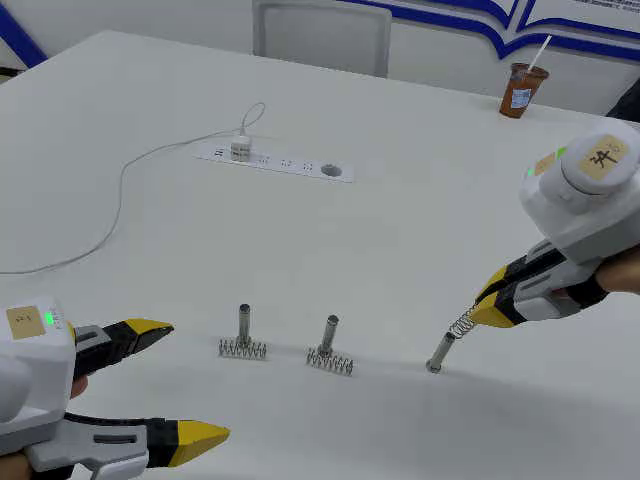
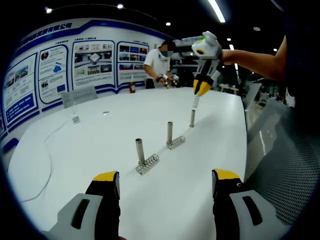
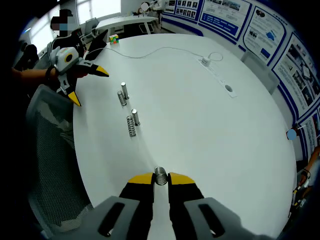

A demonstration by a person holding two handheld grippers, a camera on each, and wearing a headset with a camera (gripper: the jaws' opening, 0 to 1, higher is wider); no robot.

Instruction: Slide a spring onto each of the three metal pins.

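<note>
Holding a spring [image 1: 462,323] clamped in the right gripper [image 1: 480,315] at the rightmost pin [image 1: 440,352], I am judging that lining up its bore comes next; the left gripper [image 1: 193,380] is hanging with jaws apart.

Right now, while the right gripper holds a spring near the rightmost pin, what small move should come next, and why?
Probably lower the right gripper along the pin's axis, so the spring slides over the rightmost pin. The spring's lower end sits at the pin's top, the jaws are shut on it, and the shaft below is bare.
</note>
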